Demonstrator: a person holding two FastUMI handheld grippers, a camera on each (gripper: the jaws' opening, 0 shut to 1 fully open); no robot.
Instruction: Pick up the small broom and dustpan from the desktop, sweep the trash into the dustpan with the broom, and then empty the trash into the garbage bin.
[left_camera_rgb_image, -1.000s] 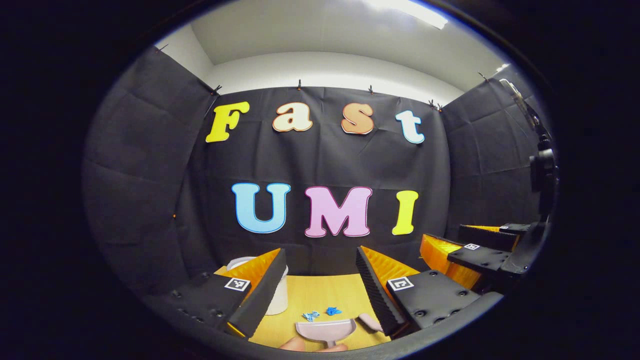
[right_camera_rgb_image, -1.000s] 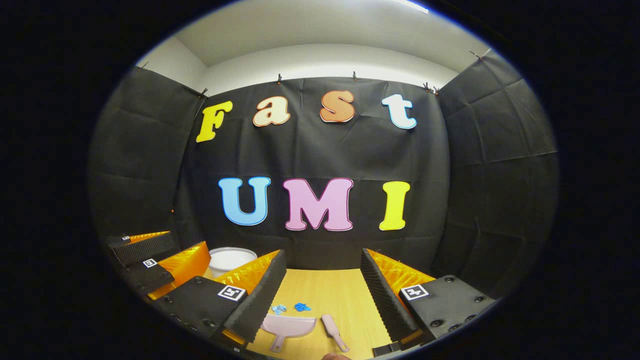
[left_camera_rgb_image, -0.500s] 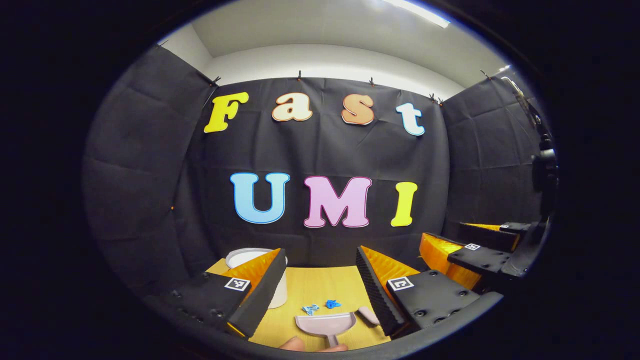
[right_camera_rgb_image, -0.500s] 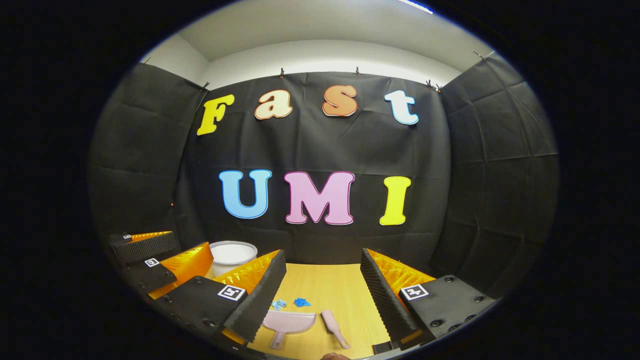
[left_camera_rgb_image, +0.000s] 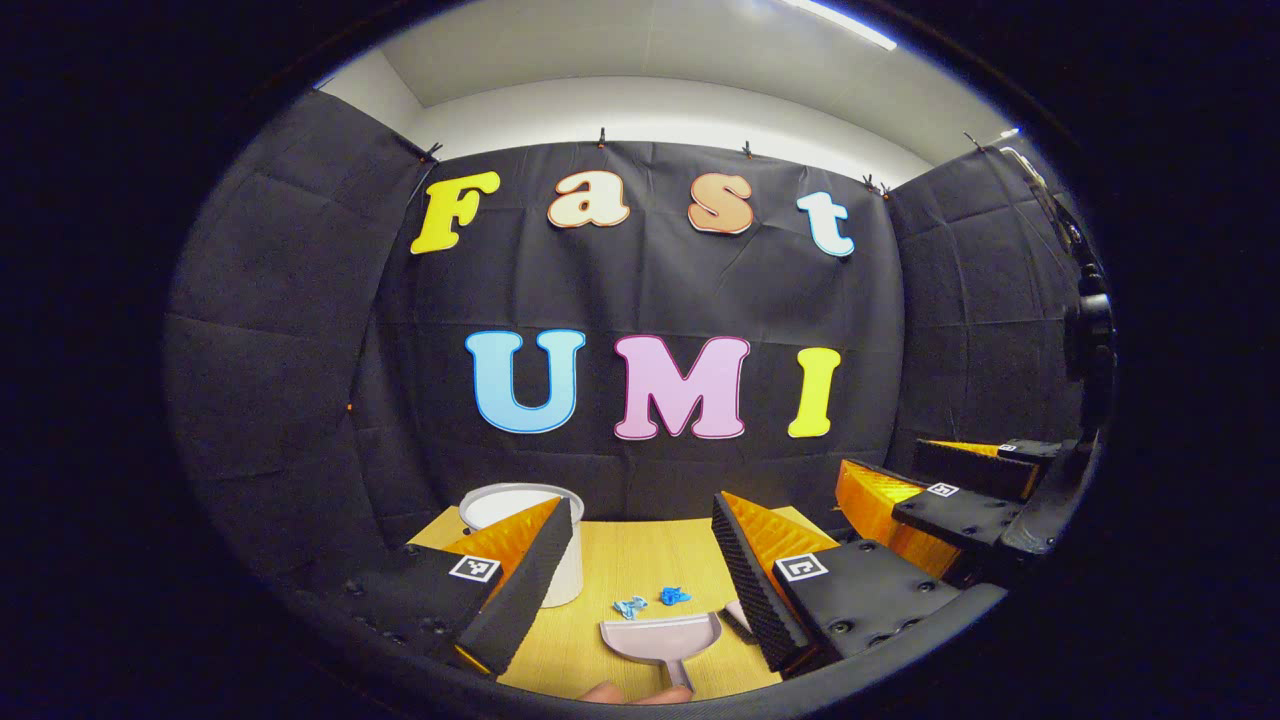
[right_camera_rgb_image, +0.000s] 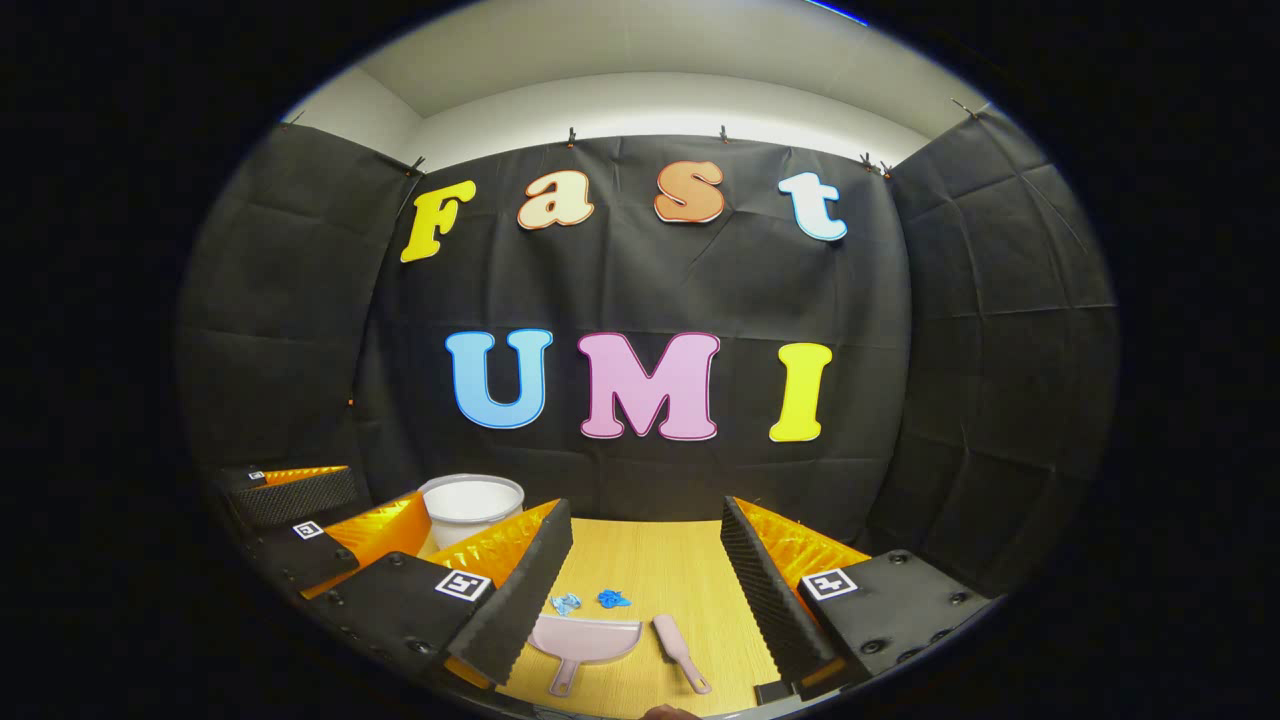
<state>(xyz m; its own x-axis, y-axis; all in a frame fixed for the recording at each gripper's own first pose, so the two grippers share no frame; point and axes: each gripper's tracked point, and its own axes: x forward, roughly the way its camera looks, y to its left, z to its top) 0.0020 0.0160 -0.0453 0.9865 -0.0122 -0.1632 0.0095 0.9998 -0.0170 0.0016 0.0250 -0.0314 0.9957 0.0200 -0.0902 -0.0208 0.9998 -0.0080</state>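
- The pale pink dustpan (right_camera_rgb_image: 585, 640) lies flat on the wooden desktop (right_camera_rgb_image: 650, 570) between the right gripper (right_camera_rgb_image: 645, 560) fingers, handle toward the camera; the small broom (right_camera_rgb_image: 680, 654) lies just right of it.
- Two crumpled blue scraps (right_camera_rgb_image: 590, 601) sit just beyond the pan's mouth.
- The left gripper (left_camera_rgb_image: 640, 545) also stands spread wide, empty; its right finger hides most of the broom, its left finger part of the white bin (left_camera_rgb_image: 520, 505).
- Both grippers' fingers have ribbed inner faces.

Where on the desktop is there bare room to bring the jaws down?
Bare wood lies behind the blue paper scraps up to the black cloth wall, and right of the small pink broom. It is crowded near the front: the pink plastic dustpan sits beside the broom, scraps just behind. The white round bin takes the back left.
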